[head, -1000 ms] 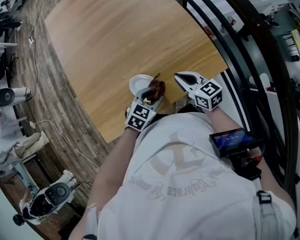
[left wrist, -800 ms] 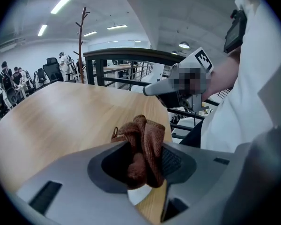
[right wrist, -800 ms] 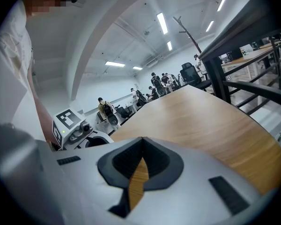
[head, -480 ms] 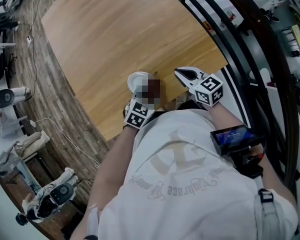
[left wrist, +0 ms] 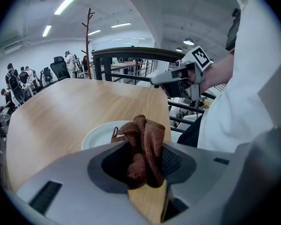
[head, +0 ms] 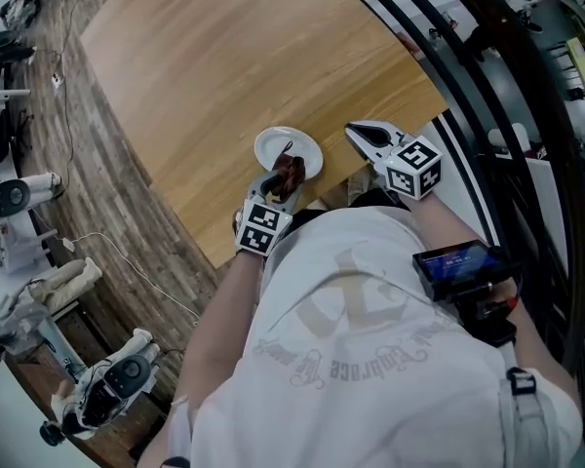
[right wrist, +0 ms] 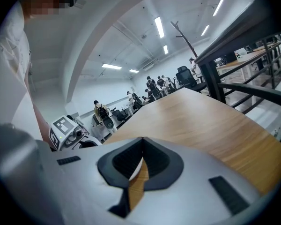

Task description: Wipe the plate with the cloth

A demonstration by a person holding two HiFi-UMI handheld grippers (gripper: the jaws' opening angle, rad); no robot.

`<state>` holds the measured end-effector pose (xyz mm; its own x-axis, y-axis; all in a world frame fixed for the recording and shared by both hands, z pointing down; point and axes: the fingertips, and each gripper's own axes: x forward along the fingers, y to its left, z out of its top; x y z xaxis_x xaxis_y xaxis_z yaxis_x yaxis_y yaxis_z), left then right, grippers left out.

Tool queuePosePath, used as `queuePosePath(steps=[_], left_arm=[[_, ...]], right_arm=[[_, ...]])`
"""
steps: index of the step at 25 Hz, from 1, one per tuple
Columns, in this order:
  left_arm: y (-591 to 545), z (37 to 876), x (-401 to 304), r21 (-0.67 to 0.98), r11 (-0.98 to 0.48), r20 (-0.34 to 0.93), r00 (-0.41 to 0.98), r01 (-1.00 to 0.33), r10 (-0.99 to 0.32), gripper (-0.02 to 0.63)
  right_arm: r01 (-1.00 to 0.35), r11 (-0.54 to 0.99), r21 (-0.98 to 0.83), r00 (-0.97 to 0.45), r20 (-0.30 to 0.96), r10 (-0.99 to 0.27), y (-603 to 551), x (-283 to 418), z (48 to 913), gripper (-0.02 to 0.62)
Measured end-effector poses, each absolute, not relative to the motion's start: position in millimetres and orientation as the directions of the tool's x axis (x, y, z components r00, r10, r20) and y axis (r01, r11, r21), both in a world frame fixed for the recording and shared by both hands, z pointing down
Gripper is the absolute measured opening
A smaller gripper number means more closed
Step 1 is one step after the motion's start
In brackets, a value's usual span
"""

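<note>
A small white plate (head: 285, 147) lies on the round wooden table (head: 224, 57) close to its near edge. A crumpled brown cloth (head: 292, 174) rests over the plate's near rim, and my left gripper (head: 285, 180) is shut on it. In the left gripper view the cloth (left wrist: 143, 146) bulges up between the jaws, with the plate (left wrist: 99, 135) just beyond it. My right gripper (head: 357, 133) hovers over the table edge to the plate's right, apart from it. Its jaws are shut with nothing in them, and the right gripper view looks along the table (right wrist: 201, 121).
A black metal railing (head: 448, 76) curves round the table's right side. At the left, a plank floor carries stands and cables (head: 10, 193). A coat stand (left wrist: 88, 41) and seated people are beyond the far side of the table. The person's body fills the near side.
My left gripper has drawn the cloth back from the plate's right part toward its near rim, so more of the plate shows. The right gripper has barely moved.
</note>
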<state>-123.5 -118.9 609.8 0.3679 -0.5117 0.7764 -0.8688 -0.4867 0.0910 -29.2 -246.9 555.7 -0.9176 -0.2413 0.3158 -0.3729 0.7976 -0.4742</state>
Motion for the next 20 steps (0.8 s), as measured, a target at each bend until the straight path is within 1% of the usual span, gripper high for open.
queuePosePath(steps=[10, 20], left_arm=[[-148, 624, -128, 0.058, -0.494, 0.785, 0.345, -0.868, -0.515, 0.170], [-191, 618, -122, 0.042, -0.542, 0.778, 0.368, -0.839, -0.510, 0.170]], right_arm=[[-0.397, 0.775, -0.491, -0.910, 0.319, -0.264, -238, -18, 570, 0.014], [-0.452, 0.742, -0.495, -0.887, 0.332, -0.320, -243, 2, 566, 0.014]])
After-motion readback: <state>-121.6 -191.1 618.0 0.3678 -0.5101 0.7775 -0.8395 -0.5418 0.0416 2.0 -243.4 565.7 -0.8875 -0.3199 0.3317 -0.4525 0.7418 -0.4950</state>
